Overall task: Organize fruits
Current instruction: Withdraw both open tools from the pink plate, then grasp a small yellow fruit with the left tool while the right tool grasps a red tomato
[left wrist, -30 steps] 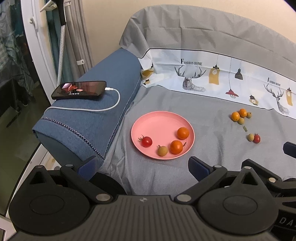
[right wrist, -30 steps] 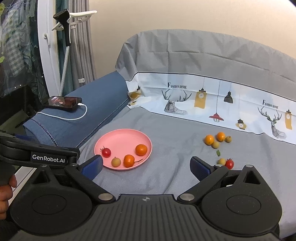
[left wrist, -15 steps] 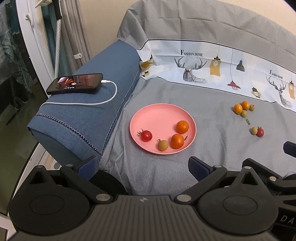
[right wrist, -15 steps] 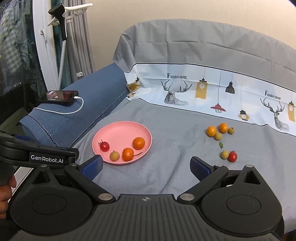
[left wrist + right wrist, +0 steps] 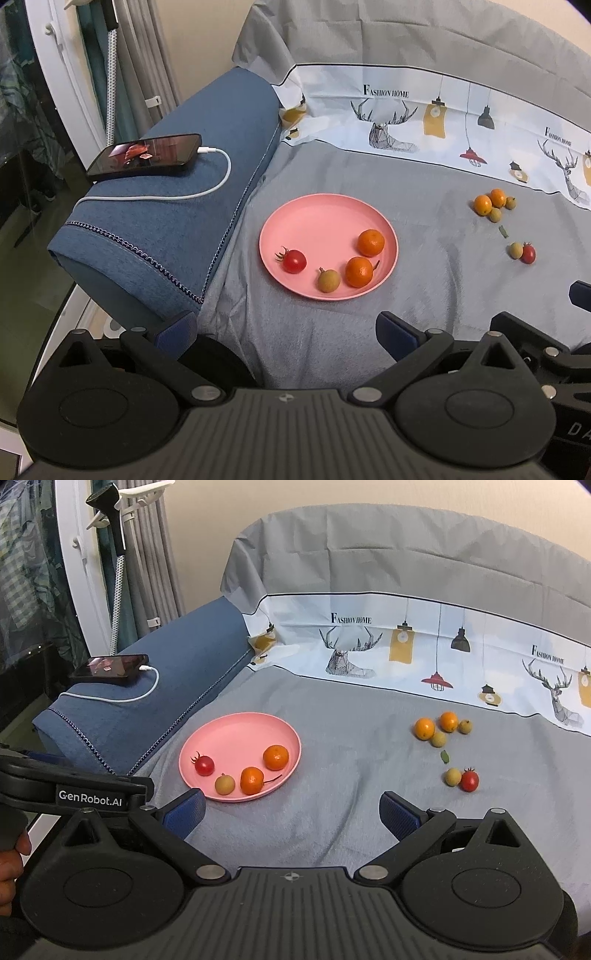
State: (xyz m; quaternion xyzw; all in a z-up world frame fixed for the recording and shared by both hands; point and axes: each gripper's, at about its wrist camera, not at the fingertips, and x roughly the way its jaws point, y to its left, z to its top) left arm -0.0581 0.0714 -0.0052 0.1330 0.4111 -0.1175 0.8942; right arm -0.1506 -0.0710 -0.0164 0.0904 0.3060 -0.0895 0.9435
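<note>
A pink plate (image 5: 325, 218) (image 5: 236, 731) lies on the grey sheet and holds a red tomato (image 5: 294, 261), a small yellow-green fruit (image 5: 328, 280) and two oranges (image 5: 371, 242). To its right loose fruit lies on the sheet: a cluster of two oranges and two small yellow fruits (image 5: 439, 727), then a yellow fruit with a red tomato (image 5: 469, 780). My left gripper (image 5: 286, 332) is open and empty, held short of the plate. My right gripper (image 5: 291, 812) is open and empty, between the plate and the loose fruit.
A blue cushion (image 5: 177, 206) lies left of the plate, with a phone (image 5: 146, 155) and white charging cable on it. A small green leaf (image 5: 445, 756) lies among the loose fruit. The printed sheet rises at the back.
Both grippers have drifted slightly; the view of the plate and fruit has shifted a little. Both stay open and empty. No fruit has moved.
</note>
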